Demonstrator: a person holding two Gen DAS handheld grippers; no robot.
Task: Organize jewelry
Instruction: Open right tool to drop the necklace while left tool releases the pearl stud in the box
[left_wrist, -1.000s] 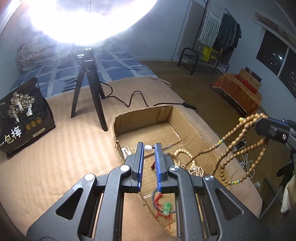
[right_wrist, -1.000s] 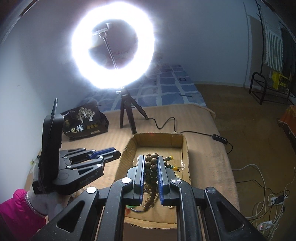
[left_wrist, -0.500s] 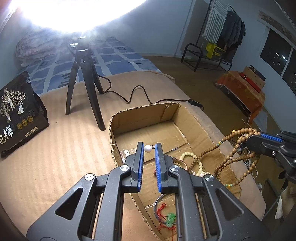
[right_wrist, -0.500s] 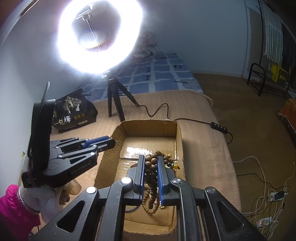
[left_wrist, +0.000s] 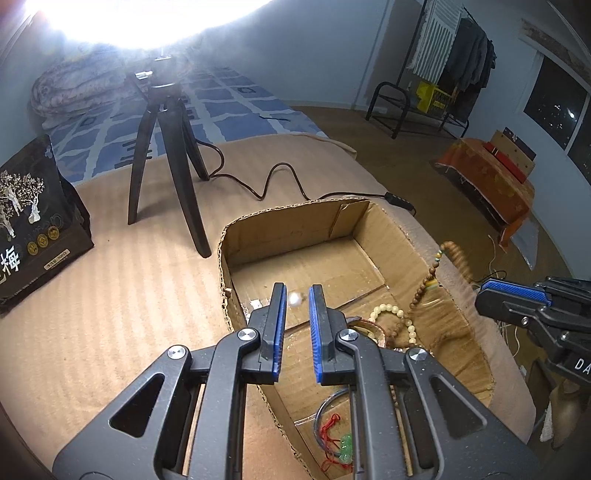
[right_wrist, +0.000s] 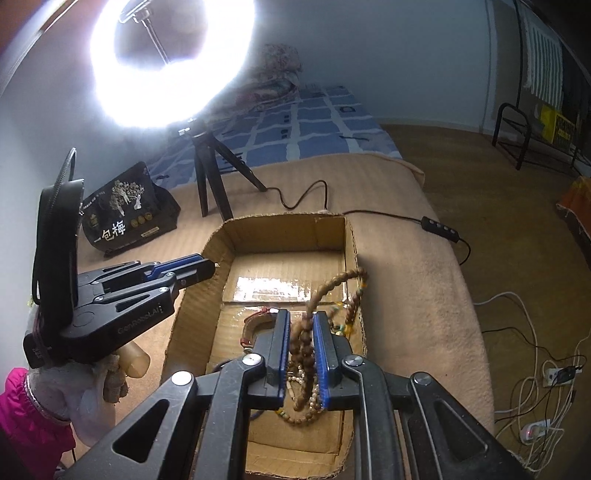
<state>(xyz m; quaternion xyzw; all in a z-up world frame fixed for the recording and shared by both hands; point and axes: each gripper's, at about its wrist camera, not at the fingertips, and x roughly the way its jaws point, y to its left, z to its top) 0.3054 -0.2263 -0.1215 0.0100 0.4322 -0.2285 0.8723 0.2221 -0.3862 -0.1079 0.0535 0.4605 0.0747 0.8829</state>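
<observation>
An open cardboard box (left_wrist: 288, 229) (right_wrist: 280, 230) lies on a tan blanket. My right gripper (right_wrist: 301, 317) is over its near part, with brown wooden prayer beads (right_wrist: 304, 345) between its pads; a loop of them swings up over the box (left_wrist: 430, 280). My left gripper (left_wrist: 297, 291) is slightly open and empty, over the box's left rim. It also shows in the right wrist view (right_wrist: 192, 269). In the box lie a cream bead bracelet (left_wrist: 391, 314), a pearl (left_wrist: 295, 298) and a bangle with red cord and a green charm (left_wrist: 338, 439).
A ring light on a black tripod (left_wrist: 170, 162) (right_wrist: 210, 181) stands behind the box, its cable (left_wrist: 266, 184) trailing right. A black bag with Chinese print (left_wrist: 29, 221) (right_wrist: 125, 210) stands at the left. The bed's edge drops to the floor at the right.
My right gripper has lowered the wooden beads into the box, and the strand now piles inside with one loop swinging. My left gripper has shifted slightly over the box's left rim.
</observation>
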